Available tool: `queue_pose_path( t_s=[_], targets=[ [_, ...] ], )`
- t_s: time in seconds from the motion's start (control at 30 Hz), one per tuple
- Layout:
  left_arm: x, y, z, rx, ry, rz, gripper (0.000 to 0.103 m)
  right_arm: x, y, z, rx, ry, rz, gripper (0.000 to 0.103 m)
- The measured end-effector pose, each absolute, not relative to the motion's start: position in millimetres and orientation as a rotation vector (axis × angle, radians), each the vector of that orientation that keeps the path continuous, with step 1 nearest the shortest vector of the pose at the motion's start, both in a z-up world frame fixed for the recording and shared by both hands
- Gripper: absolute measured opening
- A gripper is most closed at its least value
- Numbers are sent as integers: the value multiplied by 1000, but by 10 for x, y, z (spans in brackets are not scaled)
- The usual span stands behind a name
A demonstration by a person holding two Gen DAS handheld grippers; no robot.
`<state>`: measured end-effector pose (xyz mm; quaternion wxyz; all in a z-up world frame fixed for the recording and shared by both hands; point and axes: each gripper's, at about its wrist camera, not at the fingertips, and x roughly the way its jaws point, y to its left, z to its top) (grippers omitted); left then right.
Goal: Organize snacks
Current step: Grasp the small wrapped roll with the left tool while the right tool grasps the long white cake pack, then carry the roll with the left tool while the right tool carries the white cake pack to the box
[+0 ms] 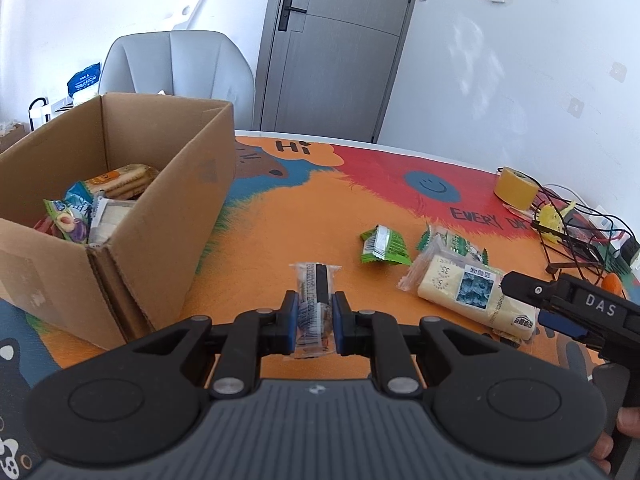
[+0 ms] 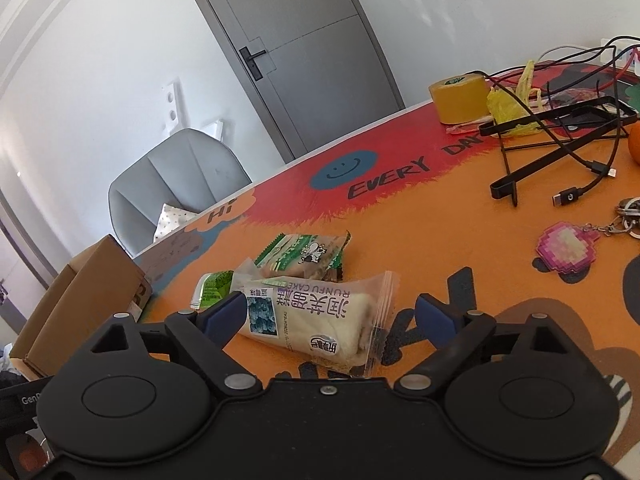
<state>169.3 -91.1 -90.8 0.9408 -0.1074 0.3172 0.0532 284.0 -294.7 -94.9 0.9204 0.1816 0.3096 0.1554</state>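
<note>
Box: a cardboard box (image 1: 160,216) stands open at the left of the table, already holding several snacks, among them a cracker pack (image 1: 120,180) and a fruit-printed bag (image 1: 66,220).
Left tongs: the left gripper (image 1: 314,316) is clamped tight on a small clear-wrapped snack bar (image 1: 316,300), lifted off the table just right of the box.
Small green packet: a green packet (image 1: 384,245) lies loose on the orange mat, apart from the others.
Green-and-white packet: a second packet (image 2: 304,256) lies behind the cake, touching or slightly under it.
Cake: a wrapped cake (image 2: 316,320) lies flat on the mat, the nearest loose snack to the right hand.
Right tongs: the right gripper (image 2: 332,318) stands wide open around the cake; the left pad is at or nearly against the wrapper, the right pad is well clear. It holds nothing.
Clutter: a tape roll (image 2: 460,98), cables (image 2: 576,152) and a keyring charm (image 2: 568,252) sit at the far right, away from the snacks.
Risk, left: the bar is pinched by its crinkly wrapper, so it could slide out before it reaches the box, or catch the box wall on the way over.
Risk, right: the cake is soft; a hard squeeze would likely crush it, and an off-centre close may only nip the wrapper or push the cake into the packet behind.
Remaining: by my reckoning three snacks are left on the table, plus the one in hand.
</note>
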Motion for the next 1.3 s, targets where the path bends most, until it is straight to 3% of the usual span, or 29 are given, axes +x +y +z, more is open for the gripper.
queue_pose_path(
  t_s=[0.2, 0.27, 0.33, 0.57, 1.3],
  targets=[
    [1650, -855, -866, -231, 635, 112, 17, 2925, -2890, -1012, 364, 641, 342, 90],
    [1637, -835, -858, -238, 634, 112, 17, 2900, -2848, -1006, 340, 648, 345, 76],
    [1622, -817, -850, -245, 631, 113, 17, 2855, -2827, -997, 329, 659, 353, 55],
    [1531, -741, -791, -277, 617, 89, 16, 2561, -2839, -936, 401, 649, 398, 25],
    [1166, -376, -400, -305, 494, 68, 16, 1976, -2544, -443, 384, 488, 344, 17]
  ],
)
